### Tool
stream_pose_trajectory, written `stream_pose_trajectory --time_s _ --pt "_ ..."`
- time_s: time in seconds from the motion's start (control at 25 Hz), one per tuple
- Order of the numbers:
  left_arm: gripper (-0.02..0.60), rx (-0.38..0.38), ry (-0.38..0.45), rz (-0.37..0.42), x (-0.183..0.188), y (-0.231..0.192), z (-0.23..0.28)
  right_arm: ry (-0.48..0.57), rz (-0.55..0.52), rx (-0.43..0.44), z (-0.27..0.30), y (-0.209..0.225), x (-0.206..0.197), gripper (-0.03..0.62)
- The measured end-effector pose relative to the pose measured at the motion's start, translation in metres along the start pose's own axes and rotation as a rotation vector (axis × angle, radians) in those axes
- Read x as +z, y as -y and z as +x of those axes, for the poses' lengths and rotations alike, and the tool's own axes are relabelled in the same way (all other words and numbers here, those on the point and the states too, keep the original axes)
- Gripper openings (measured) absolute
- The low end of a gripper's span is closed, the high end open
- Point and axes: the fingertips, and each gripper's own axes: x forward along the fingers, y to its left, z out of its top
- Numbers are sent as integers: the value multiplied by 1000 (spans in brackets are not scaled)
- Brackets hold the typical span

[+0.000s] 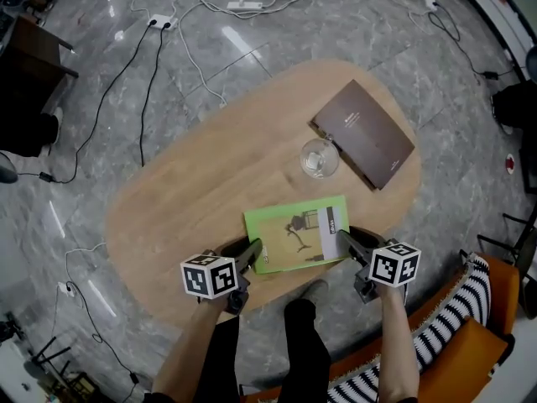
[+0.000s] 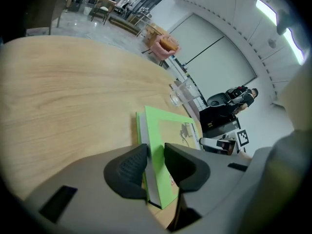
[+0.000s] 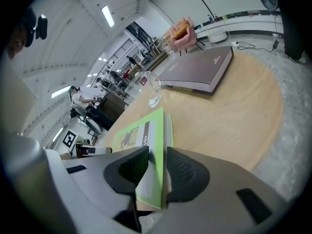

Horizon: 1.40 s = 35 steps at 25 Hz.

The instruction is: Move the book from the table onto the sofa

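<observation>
A green book (image 1: pixel 298 233) lies flat near the front edge of the oval wooden table (image 1: pixel 193 183). My left gripper (image 1: pixel 252 251) is at the book's left edge and my right gripper (image 1: pixel 352 240) at its right edge. In the left gripper view the jaws (image 2: pixel 156 159) stand open astride the near corner of the green book (image 2: pixel 168 130), one jaw on the page side, the other over the cover. In the right gripper view the open jaws (image 3: pixel 157 161) likewise straddle the edge of the green book (image 3: pixel 142 130). The book rests on the table.
A glass (image 1: pixel 319 158) stands just behind the green book, and a brown book (image 1: pixel 365 133) lies at the table's far right. An orange sofa with a striped cushion (image 1: pixel 457 326) is at the lower right. Cables (image 1: pixel 243 7) run over the marble floor. The person's legs (image 1: pixel 302 342) are at the table's front edge.
</observation>
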Motion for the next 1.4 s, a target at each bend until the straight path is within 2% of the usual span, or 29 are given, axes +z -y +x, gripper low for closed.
stream_pose_trajectory --time_s 0.24,0.56,0.68,1.0,1.16,1.4 --pt "123 -90 -13 -44 0 -1 4 2 41 44 2 1 1 124" --pt "105 -81 -28 -74 -3 -2 1 -5 40 25 0 1 -3 110" --pt "95 -62 -51 -65 -5 0 -10 -17 53 32 -9 -11 -6 107" --pt "87 -86 -90 -107 -19 15 -36 -13 41 42 -31 -35 -3 100" --pt "86 -84 -82 -95 -13 19 -46 -2 49 49 -35 -43 -2 97" --pt "84 -92 -77 -32 6 44 -75 20 82 65 -61 -69 -2 95"
